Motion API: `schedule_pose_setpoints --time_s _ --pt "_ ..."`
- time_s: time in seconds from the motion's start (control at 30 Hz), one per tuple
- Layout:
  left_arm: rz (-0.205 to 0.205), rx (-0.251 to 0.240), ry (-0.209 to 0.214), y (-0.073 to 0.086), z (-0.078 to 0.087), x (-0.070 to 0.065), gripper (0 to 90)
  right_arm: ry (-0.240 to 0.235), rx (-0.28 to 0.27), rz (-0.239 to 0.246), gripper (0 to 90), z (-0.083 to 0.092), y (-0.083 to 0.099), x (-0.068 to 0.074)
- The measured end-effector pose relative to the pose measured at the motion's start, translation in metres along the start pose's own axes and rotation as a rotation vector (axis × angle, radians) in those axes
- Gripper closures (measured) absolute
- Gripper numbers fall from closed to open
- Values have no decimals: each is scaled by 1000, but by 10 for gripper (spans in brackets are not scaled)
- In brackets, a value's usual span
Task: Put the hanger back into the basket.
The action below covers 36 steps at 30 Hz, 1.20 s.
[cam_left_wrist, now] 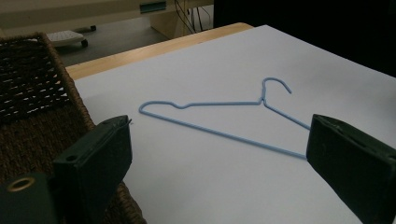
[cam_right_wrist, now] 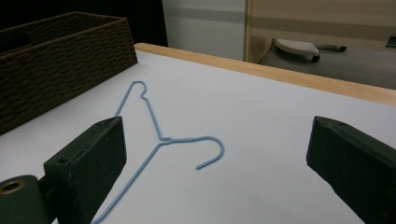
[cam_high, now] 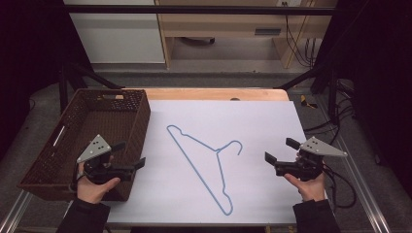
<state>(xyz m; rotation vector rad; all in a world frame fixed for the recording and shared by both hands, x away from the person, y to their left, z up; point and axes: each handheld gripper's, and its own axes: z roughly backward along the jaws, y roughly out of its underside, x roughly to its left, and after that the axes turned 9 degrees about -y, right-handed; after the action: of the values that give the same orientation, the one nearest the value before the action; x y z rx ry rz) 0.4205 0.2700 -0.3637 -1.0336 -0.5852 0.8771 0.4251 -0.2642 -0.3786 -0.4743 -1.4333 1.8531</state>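
A light blue wire hanger (cam_high: 208, 160) lies flat on the white sheet (cam_high: 252, 121) in the middle of the table, hook toward the right. My left gripper (cam_high: 130, 155) is held over the front corner of the wicker basket (cam_high: 51, 160), left of the hanger, jaws wide open and empty. In the left gripper view the hanger (cam_left_wrist: 219, 119) lies ahead between the two jaws. My right gripper (cam_high: 279, 150) hovers at the right side of the sheet, open and empty, pointing left. From the right gripper view, the hanger (cam_right_wrist: 161, 140) lies in front with its hook nearest.
The dark brown wicker basket (cam_right_wrist: 51, 70) stands along the left edge of the table, with nothing seen inside. A wooden table edge (cam_high: 214, 93) runs along the back. Cables (cam_high: 340, 184) trail off the right side. Furniture stands on the floor beyond.
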Motion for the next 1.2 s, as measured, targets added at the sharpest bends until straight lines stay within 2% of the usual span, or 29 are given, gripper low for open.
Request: schedule_pose_setpoints --time_s 0.2,0.37,0.67,1.0,1.03,1.07,1.1,1.2 --pt "-5 2 10 -1 -1 -5 67 2 6 3 63 0 -1 2" --pt "-20 5 20 -1 -3 -10 69 11 32 19 72 -4 -2 3" --pt "-36 12 34 -2 -6 -16 71 11 83 28 89 -20 -7 9" --pt "-46 15 49 -2 -8 -22 72 -5 167 47 129 -60 -15 16" --pt "-43 14 51 -2 -8 -23 73 -6 171 45 129 -64 -16 16" --pt "-48 17 53 -2 -9 -23 73 -1 183 49 128 -75 -17 14" --pt "-51 18 54 -2 -9 -23 73 -1 183 49 128 -75 -17 14" --pt "-49 23 59 -1 -10 -24 74 3 219 46 148 -90 -18 11"
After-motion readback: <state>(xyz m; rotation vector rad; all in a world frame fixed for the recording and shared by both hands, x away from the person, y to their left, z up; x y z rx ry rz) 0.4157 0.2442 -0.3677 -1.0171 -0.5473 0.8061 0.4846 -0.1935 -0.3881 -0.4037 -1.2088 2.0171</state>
